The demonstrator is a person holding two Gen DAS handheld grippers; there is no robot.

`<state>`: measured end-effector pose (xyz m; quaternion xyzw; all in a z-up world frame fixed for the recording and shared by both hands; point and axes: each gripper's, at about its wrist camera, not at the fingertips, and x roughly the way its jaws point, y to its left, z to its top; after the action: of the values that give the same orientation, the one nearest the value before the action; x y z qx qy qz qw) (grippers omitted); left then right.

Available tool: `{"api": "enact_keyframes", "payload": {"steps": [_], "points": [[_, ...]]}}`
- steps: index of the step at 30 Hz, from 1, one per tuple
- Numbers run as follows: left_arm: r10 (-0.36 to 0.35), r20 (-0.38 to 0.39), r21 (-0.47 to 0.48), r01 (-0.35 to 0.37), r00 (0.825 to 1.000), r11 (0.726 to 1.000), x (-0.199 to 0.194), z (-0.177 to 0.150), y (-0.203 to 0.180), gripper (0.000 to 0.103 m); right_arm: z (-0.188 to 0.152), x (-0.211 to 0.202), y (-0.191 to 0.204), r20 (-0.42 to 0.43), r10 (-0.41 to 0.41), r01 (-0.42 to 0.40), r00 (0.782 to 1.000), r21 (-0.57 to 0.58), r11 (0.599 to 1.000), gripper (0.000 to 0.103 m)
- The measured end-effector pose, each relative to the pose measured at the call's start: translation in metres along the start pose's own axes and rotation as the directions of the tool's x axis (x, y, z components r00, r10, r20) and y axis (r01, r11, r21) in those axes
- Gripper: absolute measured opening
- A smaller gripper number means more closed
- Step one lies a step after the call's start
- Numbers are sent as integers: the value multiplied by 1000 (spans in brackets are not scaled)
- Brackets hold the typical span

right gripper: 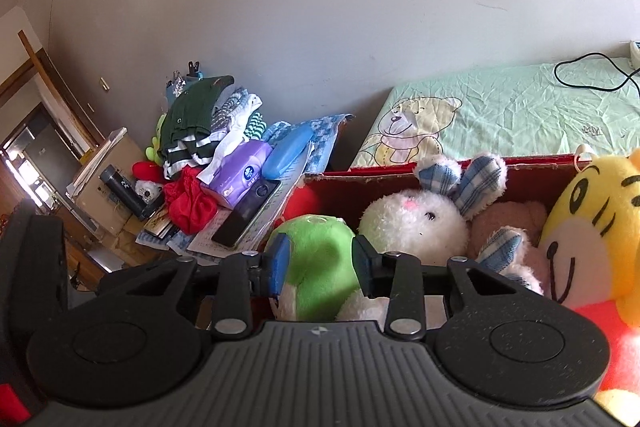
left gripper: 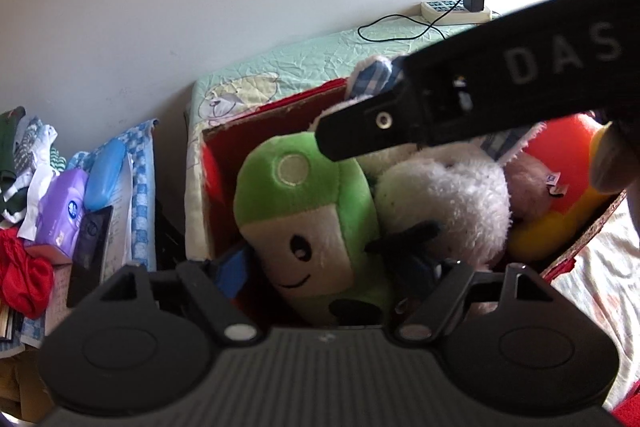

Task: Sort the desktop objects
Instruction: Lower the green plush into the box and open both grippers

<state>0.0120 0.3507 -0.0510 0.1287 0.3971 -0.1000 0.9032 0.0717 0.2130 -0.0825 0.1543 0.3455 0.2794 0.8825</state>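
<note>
In the right wrist view, the right gripper (right gripper: 318,267) sits low at centre frame, reaching forward over the near edge of the red box (right gripper: 440,169), its blue pads (right gripper: 280,265) clenched on the green plush toy (right gripper: 316,259), which lies in the box's left end beside the white plush rabbit (right gripper: 416,223). In the left wrist view, the left gripper (left gripper: 332,279) hovers above the same toy with its jaws spread wide, gripping nothing. The yellow tiger plush (right gripper: 592,227) fills the box's right end.

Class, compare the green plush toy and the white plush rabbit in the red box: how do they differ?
The green plush toy is smooth, green and cream; the white plush rabbit is shaggy and white. The rabbit has blue checked ears; the green toy shows none. The right gripper straddles the green toy; the rabbit lies untouched beside it. Both are soft toys in the red box.
</note>
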Motion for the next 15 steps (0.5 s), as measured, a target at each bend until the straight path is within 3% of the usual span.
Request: {"api": "enact_keyframes", "payload": {"steps": [6, 10, 15], "points": [[11, -9, 4, -11, 1000, 1000, -1, -2, -1, 79, -4, 12, 1, -44, 1, -1, 999, 12, 1000, 19], [8, 5, -13, -8, 1000, 1000, -4, -2, 1, 79, -9, 16, 1, -84, -21, 21, 996, 4, 1000, 18], [17, -11, -14, -17, 1000, 1000, -2, -1, 0, 83, -8, 5, 1, -33, -47, 46, 998, -18, 999, 22]]}}
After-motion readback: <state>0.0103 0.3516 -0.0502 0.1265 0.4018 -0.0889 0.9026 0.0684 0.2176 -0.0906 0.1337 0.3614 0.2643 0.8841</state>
